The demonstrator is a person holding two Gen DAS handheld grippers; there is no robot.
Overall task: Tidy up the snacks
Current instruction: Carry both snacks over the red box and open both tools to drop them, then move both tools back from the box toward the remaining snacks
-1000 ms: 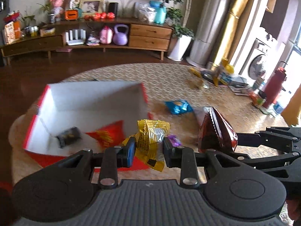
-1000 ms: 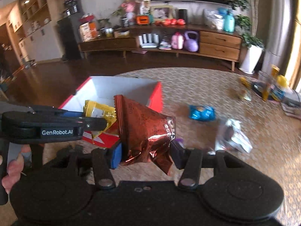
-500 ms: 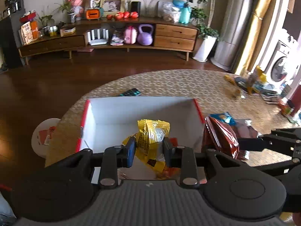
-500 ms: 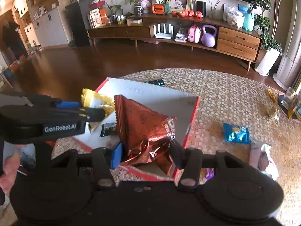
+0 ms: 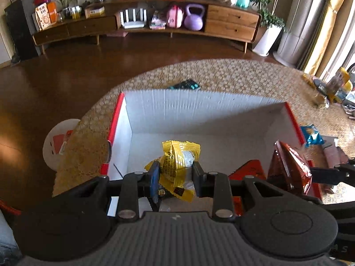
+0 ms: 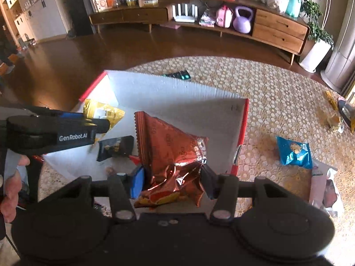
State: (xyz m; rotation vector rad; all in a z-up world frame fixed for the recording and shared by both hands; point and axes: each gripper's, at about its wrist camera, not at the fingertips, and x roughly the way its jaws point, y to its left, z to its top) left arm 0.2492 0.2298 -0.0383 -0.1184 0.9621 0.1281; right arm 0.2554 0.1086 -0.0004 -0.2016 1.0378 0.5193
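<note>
Both views look steeply down and forward from close above the open red box (image 5: 288, 115), each over its own gripper body at the bottom edge. The left wrist view hangs over the box's near left side; the right wrist view sits just right of it, over the near right corner (image 6: 240, 133). They share the box's white inside, the woven mat beyond it (image 5: 221, 73), and the long wooden sideboard (image 6: 279, 28) far behind.

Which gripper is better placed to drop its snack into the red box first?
Left. The left gripper holds the yellow packet over the red box floor; the right gripper's brown bag hangs nearer the box's right wall.
</note>
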